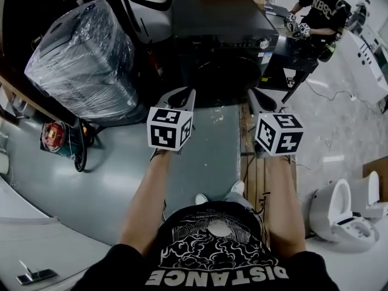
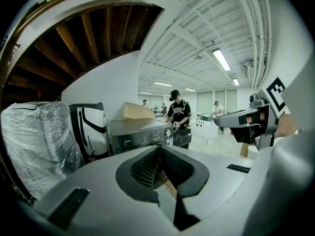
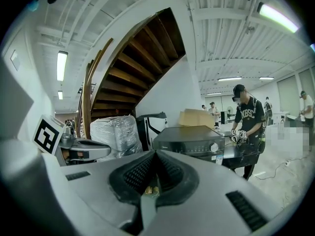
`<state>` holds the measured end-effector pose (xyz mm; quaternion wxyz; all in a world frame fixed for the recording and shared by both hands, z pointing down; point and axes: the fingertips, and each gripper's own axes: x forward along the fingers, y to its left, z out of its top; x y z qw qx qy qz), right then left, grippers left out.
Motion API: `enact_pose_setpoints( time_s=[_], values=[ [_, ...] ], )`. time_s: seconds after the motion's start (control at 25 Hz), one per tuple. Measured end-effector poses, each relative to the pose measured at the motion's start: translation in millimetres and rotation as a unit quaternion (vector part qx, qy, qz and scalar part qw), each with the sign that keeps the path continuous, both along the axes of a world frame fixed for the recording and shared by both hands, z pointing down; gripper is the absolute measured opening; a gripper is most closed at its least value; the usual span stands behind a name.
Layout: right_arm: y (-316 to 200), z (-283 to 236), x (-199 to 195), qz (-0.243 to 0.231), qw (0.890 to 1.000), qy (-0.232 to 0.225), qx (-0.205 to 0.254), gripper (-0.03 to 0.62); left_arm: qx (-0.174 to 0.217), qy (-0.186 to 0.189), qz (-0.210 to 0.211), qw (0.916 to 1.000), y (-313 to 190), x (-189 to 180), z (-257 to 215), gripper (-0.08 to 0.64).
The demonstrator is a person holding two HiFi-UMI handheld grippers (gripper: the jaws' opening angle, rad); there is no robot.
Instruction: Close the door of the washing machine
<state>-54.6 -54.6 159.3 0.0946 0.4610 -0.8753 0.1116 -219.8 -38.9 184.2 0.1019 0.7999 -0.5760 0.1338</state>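
On the grey workshop floor the washing machine [image 1: 221, 35] stands just ahead, door lost in shadow; left gripper [image 1: 183, 94] and right gripper [image 1: 260, 99], jaws together and empty, aim at it, likely for pushing.

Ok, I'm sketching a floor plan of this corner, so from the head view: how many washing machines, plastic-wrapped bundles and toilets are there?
Washing machine: 1
Plastic-wrapped bundle: 1
Toilets: 2
Total: 4
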Motion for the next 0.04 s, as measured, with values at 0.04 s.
enact_pose_setpoints(
  time_s=[0.04],
  values=[
    [0.3, 0.9, -1.4, -0.001, 1.000, 0.001, 0.000, 0.020, -0.001, 0.000, -0.001, 1.0000, 0.5, -0.9, 1.4, 0.041]
  ],
)
